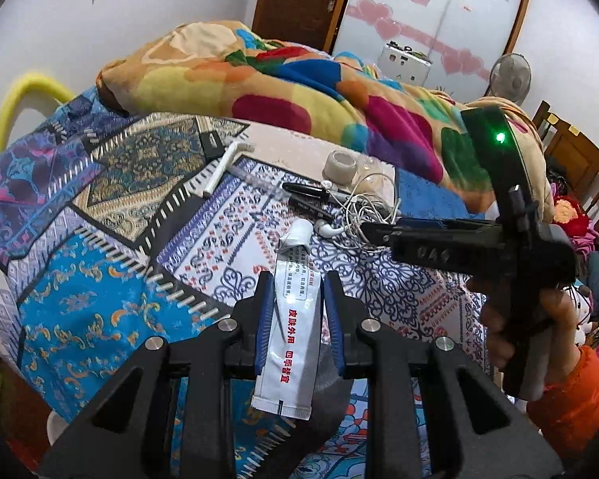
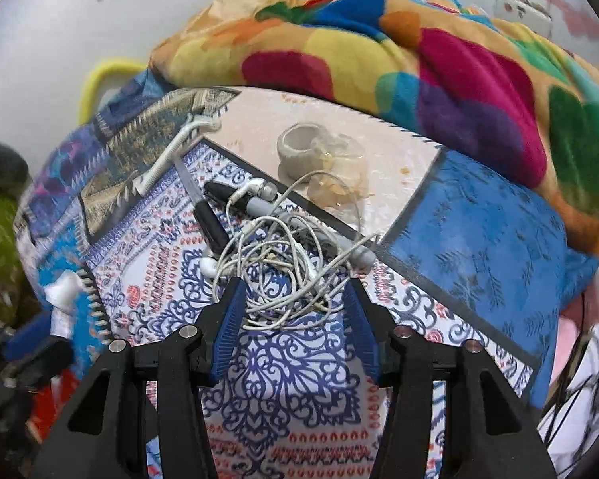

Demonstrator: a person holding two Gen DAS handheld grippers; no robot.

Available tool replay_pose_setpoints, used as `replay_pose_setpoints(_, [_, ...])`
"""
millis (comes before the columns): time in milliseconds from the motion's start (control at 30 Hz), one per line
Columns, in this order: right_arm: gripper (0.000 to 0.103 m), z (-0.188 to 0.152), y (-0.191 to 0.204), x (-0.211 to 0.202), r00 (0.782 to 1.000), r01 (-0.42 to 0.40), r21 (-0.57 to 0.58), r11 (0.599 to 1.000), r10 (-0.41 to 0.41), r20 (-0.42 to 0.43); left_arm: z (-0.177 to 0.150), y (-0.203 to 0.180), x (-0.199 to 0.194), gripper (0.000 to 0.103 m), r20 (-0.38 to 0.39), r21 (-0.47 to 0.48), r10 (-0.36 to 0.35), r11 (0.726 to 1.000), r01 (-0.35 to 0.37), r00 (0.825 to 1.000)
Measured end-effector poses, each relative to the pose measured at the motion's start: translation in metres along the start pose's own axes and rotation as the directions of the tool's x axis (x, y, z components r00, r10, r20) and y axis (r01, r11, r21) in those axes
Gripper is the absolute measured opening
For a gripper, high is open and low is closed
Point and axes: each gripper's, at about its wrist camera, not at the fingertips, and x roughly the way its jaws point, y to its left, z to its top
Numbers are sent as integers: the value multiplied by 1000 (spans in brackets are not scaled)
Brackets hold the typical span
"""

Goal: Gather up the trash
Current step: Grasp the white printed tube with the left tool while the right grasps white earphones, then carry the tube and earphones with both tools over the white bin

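White and printed with red characters, the ointment tube (image 1: pixel 285 331) hangs pinched between the blue pads of our left gripper (image 1: pixel 294 279), lifted above the patterned bedcover (image 1: pixel 100 299). Our right gripper (image 2: pixel 293 291) holds nothing, its jaws parted just over the near edge of the tangled white earphones (image 2: pixel 275 255), which lie across black pens (image 2: pixel 211 223). Beyond we see a roll of tape (image 2: pixel 299 151), a white razor (image 2: pixel 171 151) and the bright blanket (image 2: pixel 419 60).

Both wrist views look steeply down, close over the patterned bedspread (image 1: pixel 100 299), sharing tangled earphones (image 2: pixel 275 263)
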Motion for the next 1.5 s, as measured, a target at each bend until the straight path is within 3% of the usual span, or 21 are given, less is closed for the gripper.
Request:
replay_pose_setpoints(167, [46, -5, 20, 7, 995, 93, -130, 987, -89, 36, 3, 0, -1, 25, 14, 1, -4, 1000, 4, 1000])
replay_pose_setpoints(300, [22, -9, 22, 3, 996, 79, -145, 986, -72, 54, 3, 0, -4, 25, 20, -3, -3, 1000, 4, 1000])
replay_pose_setpoints(333, [12, -11, 20, 1, 998, 56, -136, 989, -50, 48, 2, 0, -6, 25, 16, -8, -13, 1000, 13, 1000])
replay_pose_setpoints(367, [10, -12, 18, -2, 999, 13, -121, 993, -9, 31, 1, 0, -8, 25, 13, -11, -20, 1000, 20, 1000])
replay_pose_setpoints(433, [9, -11, 17, -5, 1000, -25, -89, 996, 27, 15, 0, 0, -11, 25, 10, -5, -15, 1000, 15, 1000])
replay_pose_setpoints(1067, [9, 8, 30, -107, 978, 68, -54, 996, -56, 201, 7, 1, -68, 25, 68, -10, 33, 999, -33, 997])
replay_pose_setpoints(1500, [9, -4, 83, -177, 960, 62, -105, 993, -31, 279, -2, 25, -142, 25, 134, -33, 83, 996, -79, 988])
